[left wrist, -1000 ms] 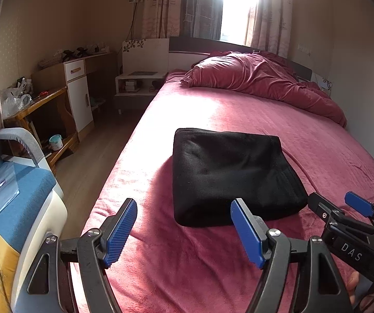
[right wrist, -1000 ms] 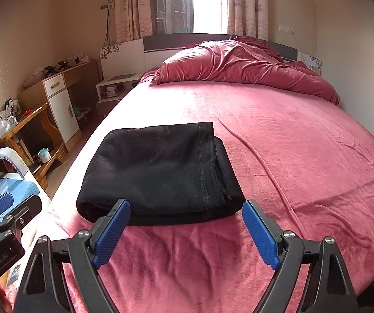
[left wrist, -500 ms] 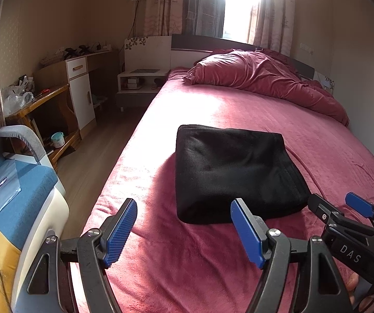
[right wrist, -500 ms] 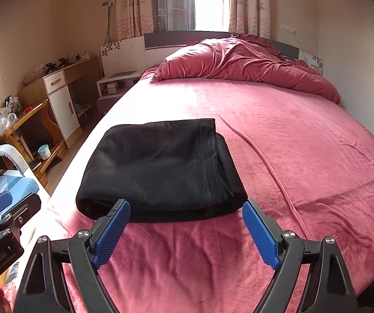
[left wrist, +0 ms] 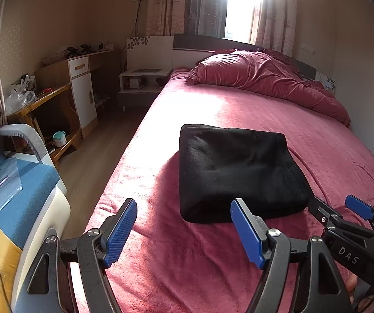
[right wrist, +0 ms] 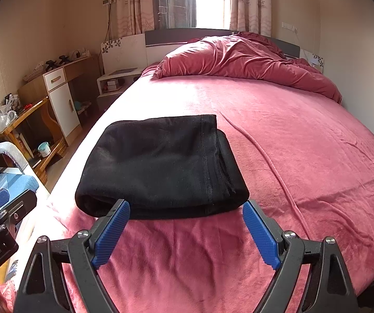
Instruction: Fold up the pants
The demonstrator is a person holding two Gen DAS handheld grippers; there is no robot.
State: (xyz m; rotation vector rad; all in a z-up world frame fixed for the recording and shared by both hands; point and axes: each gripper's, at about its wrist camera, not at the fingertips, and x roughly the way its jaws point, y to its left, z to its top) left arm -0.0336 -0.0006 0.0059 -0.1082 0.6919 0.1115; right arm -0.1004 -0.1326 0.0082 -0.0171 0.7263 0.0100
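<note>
1. The left hand-held gripper (left wrist: 184,230) hangs over the near edge of the bed (left wrist: 239,112), its blue pads spread wide with nothing between them.
2. The right hand-held gripper (right wrist: 185,230) is likewise spread and empty.
3. The pants (right wrist: 161,164) are black, folded into a thick, roughly square bundle with stacked layers and a stitched hem showing on the right side.
4. They lie flat on the red bed cover, at 12 o'clock just beyond the right hand-held gripper and at about 1 o'clock from the left one, touching neither.
</note>
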